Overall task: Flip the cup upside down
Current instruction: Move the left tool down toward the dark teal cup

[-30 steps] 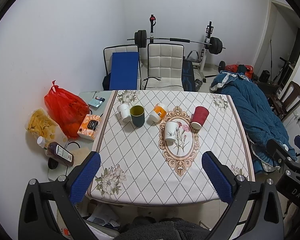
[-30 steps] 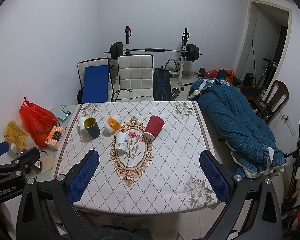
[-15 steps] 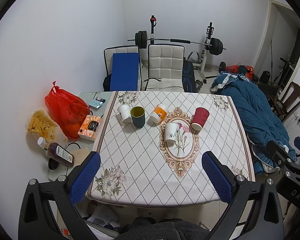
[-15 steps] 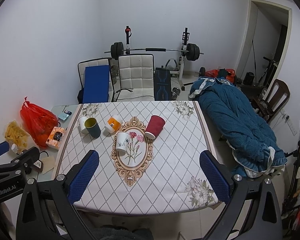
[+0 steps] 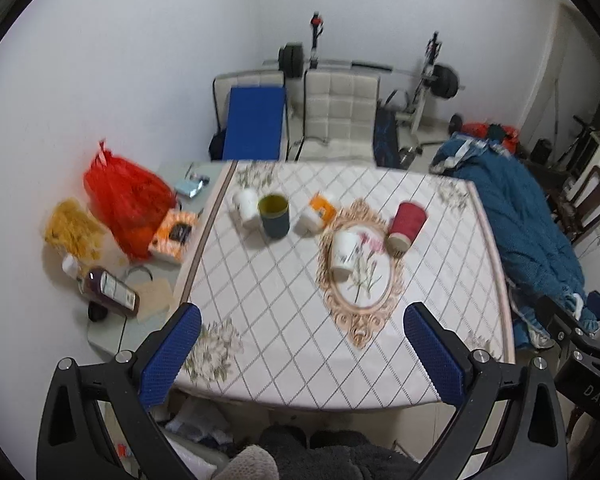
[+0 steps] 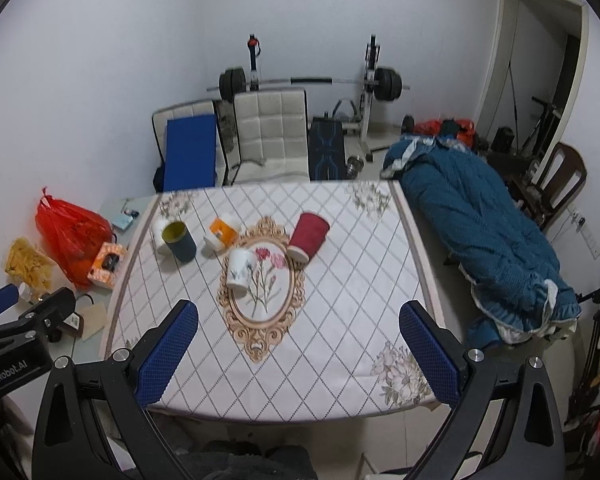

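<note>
Several cups stand on the patterned table [image 5: 284,320]. A dark blue cup [image 5: 274,216] [image 6: 179,241] stands upright with its mouth up. A small white cup [image 5: 246,206] [image 6: 159,232] is beside it. An orange and white cup [image 5: 317,213] [image 6: 221,235], a white flowered cup [image 5: 343,253] [image 6: 239,267] and a red cup [image 5: 406,225] [image 6: 308,236] stand mouth down. My left gripper [image 5: 300,354] and right gripper [image 6: 298,354] are open and empty above the near table edge, far from the cups.
A low side table at the left holds a red bag [image 5: 126,204], a snack bag [image 5: 74,228], a tissue box [image 5: 176,236] and a bottle [image 5: 110,292]. Chairs [image 5: 340,114] and a barbell rack stand behind. A blue quilt [image 6: 484,236] lies at the right.
Both grippers have moved a little forward toward the table, so the view is slightly blurred. The cups have not moved.
</note>
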Motion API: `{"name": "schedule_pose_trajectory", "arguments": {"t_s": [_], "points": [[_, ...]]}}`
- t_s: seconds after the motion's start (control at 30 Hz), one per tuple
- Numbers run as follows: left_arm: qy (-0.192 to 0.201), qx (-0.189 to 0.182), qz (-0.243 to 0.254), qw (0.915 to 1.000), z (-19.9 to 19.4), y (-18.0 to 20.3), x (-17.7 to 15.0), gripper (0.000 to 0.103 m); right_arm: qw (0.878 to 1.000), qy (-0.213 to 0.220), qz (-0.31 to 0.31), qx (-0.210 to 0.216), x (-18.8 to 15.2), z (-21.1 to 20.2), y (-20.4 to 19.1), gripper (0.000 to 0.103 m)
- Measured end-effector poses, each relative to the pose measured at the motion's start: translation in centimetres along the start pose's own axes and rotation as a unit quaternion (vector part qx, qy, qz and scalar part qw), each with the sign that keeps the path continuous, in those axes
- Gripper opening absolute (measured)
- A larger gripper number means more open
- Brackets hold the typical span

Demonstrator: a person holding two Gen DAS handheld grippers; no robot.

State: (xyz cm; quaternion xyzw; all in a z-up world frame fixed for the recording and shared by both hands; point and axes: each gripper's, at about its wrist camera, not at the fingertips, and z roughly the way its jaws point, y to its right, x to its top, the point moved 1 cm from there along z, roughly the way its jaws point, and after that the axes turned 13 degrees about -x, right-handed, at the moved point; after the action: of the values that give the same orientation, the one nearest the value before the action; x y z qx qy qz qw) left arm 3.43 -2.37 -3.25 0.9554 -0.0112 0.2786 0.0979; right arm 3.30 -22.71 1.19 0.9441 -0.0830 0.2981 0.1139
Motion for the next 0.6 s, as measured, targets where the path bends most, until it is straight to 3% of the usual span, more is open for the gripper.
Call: {"name": "schedule_pose_trajectory", "arguments": {"t_s": [0.27, 0.6], "points": [[-0.039, 0.039, -0.028, 0.9981, 6.6, -1.2, -1.3, 0.103, 0.994, -0.102, -0.029, 0.005, -3.2, 10.5, 0.2, 0.102], [-0.112, 0.056, -0.036, 0.9915, 14.8, -3.9, -1.5, 0.103, 0.971, -0.232, -0.055, 0.0, -8.4, 22.8, -1.5, 0.102]]}}
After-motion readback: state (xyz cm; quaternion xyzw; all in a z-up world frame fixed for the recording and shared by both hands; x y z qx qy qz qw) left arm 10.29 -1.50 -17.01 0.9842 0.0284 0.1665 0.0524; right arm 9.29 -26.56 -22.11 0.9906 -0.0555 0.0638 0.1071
